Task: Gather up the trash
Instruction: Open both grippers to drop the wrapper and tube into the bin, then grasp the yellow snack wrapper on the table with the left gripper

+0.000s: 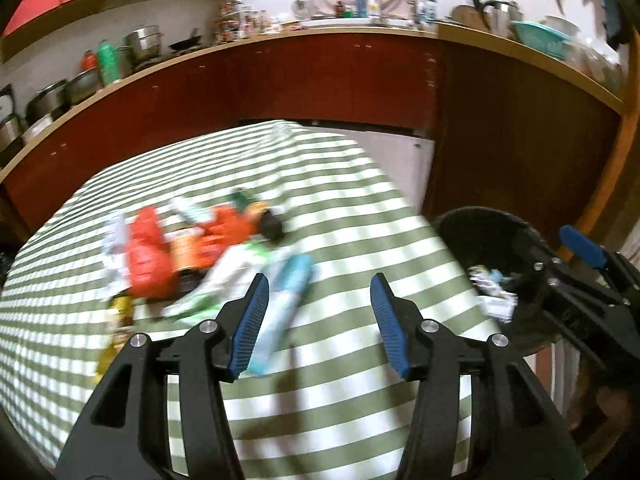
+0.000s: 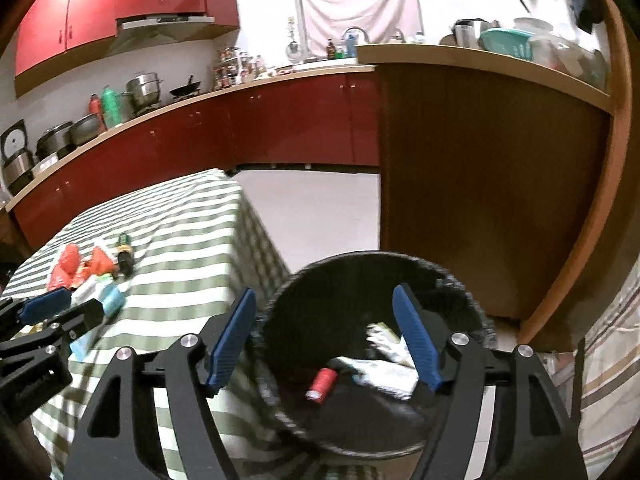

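Observation:
A pile of trash lies on the green-striped table [image 1: 340,208]: red-orange wrappers [image 1: 148,256], a white and green packet [image 1: 224,280], a light blue packet [image 1: 284,296] and a dark bottle [image 1: 272,224]. My left gripper [image 1: 318,320] is open and empty above the table, just right of the blue packet. My right gripper [image 2: 326,336] is open and empty over the black bin [image 2: 320,280], which holds a red can [image 2: 322,385] and white wrappers [image 2: 384,372]. The bin also shows in the left wrist view [image 1: 480,232], with the right gripper's fingers [image 1: 582,246] above it.
The bin stands on the floor at the table's right edge. A brown counter [image 2: 480,184] rises behind it. Red kitchen cabinets [image 1: 280,80] with pots run along the back. White floor [image 2: 320,208] lies beyond the table.

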Available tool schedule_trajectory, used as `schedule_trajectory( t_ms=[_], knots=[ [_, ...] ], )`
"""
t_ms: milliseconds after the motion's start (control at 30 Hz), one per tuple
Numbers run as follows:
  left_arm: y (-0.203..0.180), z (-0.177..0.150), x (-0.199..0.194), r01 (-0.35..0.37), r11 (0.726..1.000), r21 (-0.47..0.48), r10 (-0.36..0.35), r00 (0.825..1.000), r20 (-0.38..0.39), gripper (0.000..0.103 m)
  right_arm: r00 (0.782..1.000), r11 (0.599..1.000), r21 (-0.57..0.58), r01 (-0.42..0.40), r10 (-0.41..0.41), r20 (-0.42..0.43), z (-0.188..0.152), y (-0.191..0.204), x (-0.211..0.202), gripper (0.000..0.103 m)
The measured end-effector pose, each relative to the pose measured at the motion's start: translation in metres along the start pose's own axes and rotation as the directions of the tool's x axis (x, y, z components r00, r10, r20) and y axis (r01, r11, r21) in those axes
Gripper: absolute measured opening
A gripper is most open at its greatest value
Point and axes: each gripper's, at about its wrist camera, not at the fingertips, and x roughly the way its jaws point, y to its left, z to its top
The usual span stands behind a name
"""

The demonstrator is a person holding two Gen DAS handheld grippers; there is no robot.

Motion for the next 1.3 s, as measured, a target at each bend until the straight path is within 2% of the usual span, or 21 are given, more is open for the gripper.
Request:
schedule_trajectory(
  t_ms=[233,400,600,800,867,933,1033,1133,1300],
  knots=[
    [0.06,-0.012,-0.017,-0.133,0.99,-0.051,0.134,0.991,0.022,0.06,0.999,0.996,-0.067,-0.051,0.05,-0.015,-0.005,0.048,-0.005,0.069],
    [0.101,-0.021,-0.02,-0.182,0.978,-0.101,0.183,0.983,0.001,0.067,0.996,0.991,-0.098,-0.087,0.084,-0.033,-0.01,0.078,-0.006,0.069],
    [0.132,-0.036,-0.012,-0.204,0.973,-0.104,0.199,0.978,-0.058,0.068,0.991,0.983,-0.133,-0.129,0.122,-0.058,-0.014,0.114,-0.007,0.069],
    [0.15,-0.048,-0.001,-0.169,0.978,-0.123,0.157,0.982,-0.101,0.068,0.985,0.974,-0.162,-0.161,0.148,-0.092,-0.019,0.144,-0.002,0.069],
    [0.153,-0.05,0.002,-0.16,0.979,-0.127,0.147,0.984,-0.105,0.062,0.983,0.97,-0.176,-0.167,0.15,-0.102,-0.019,0.153,-0.001,0.069],
    [0.157,-0.052,0.004,-0.153,0.98,-0.126,0.139,0.984,-0.112,0.047,0.983,0.968,-0.187,-0.167,0.149,-0.108,-0.021,0.161,0.0,0.069],
    [0.161,-0.056,0.007,-0.128,0.984,-0.128,0.113,0.987,-0.116,0.039,0.983,0.967,-0.195,-0.162,0.14,-0.122,-0.023,0.167,0.004,0.069],
    [0.162,-0.057,0.005,-0.125,0.985,-0.116,0.113,0.988,-0.103,0.032,0.981,0.969,-0.191,-0.155,0.128,-0.144,-0.024,0.17,0.008,0.069],
    [0.172,-0.059,0.003,-0.122,0.983,-0.134,0.11,0.989,-0.098,0.031,0.98,0.972,-0.195,-0.133,0.1,-0.172,-0.025,0.176,0.013,0.069]
  ],
)
